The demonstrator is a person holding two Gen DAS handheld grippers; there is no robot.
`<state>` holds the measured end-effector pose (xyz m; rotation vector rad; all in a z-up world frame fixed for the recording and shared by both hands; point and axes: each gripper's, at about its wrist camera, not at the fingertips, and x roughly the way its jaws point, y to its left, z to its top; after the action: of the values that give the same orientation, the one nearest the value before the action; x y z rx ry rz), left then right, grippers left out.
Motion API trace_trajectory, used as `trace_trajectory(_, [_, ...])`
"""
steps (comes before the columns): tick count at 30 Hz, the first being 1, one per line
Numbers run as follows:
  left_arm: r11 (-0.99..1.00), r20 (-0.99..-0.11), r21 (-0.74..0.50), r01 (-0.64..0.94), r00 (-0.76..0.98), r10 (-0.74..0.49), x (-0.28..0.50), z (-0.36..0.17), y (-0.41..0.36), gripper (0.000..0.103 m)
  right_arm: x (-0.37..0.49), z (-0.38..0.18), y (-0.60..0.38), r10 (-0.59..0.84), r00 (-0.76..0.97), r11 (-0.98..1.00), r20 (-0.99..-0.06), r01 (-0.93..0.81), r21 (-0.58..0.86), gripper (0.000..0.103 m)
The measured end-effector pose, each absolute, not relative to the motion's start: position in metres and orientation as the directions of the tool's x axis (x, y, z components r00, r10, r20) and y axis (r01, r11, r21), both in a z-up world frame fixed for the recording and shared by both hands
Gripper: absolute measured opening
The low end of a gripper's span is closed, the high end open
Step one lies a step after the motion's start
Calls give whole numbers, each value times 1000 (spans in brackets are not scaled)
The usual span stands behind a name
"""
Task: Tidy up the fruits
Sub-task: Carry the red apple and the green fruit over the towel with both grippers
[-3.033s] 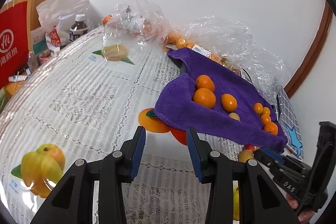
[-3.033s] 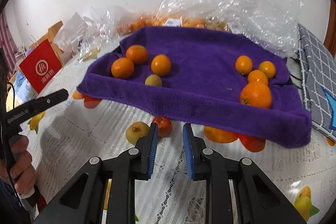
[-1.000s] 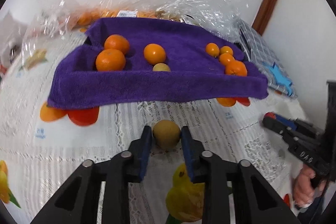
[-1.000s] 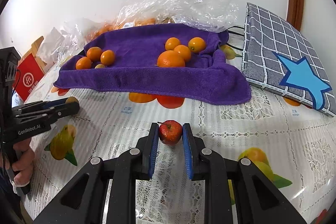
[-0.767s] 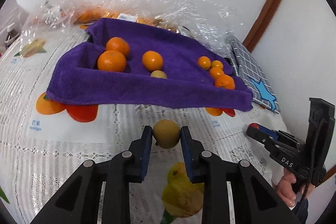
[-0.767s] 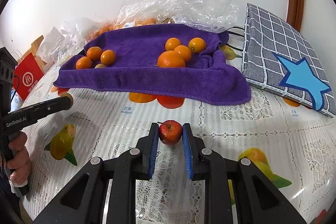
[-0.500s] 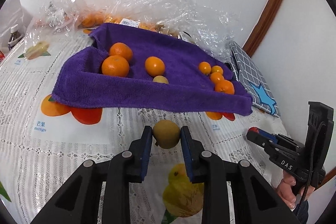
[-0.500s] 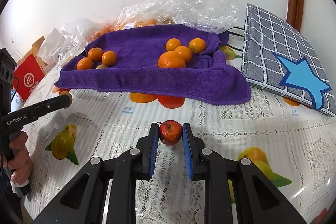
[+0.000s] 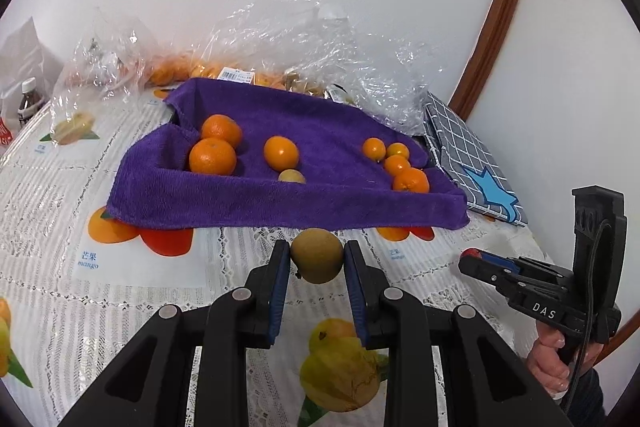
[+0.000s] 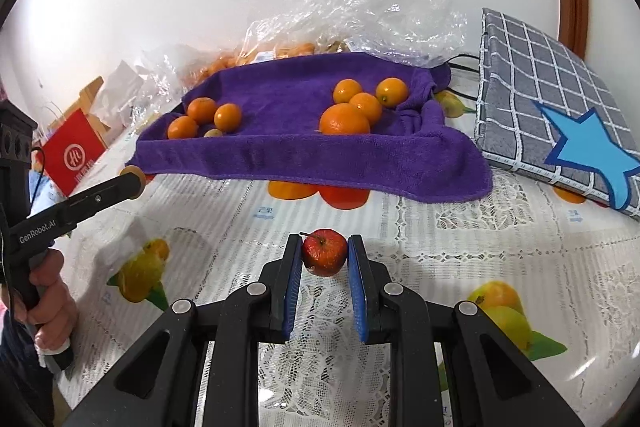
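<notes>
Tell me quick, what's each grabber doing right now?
Left gripper: shut on the brown-green fruit.
Right gripper: shut on the small red apple.

Your left hand-held gripper (image 9: 316, 259) pinches a pear (image 9: 317, 255) just before the towel (image 9: 320, 203). Your right hand-held gripper (image 10: 324, 255) pinches an apple (image 10: 324, 251) over the surface (image 10: 460, 251). Oranges (image 9: 213, 155) sit on the towel; bags (image 9: 304, 39) behind it, notebook (image 10: 552, 115) to its right.
</notes>
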<state>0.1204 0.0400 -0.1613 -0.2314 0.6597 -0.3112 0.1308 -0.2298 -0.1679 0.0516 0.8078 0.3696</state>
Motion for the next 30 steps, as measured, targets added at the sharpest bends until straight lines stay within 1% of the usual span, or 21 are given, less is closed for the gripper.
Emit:
trace_trajectory(7, [930,-527,-306,203,778,-343,115,-157,42,26,133,-169,-245,417,604,909,-679,-298,292,23])
trace_trajectory(13, [929,-508,-310,203,791,-342,112,-155,43,26,134,-162,-263,366,630,931,-685,-250,268,23])
trace_trajectory(19, [929,-482,-297,222,805,-346,102,-151,38,26,127,-139,-280,400,660,915,-636,-247,319,23])
trace_trajectory(25, [928,-465,-308,212,817,-341,99,-148,41,26,121,-123,-293,451,674,883,-585,-242,401,23])
trace_trajectory(30, [936,-447,-304,180,840,-307,94,-144,45,26,119,-107,-291,440,695,888,-569,-242,391,23])
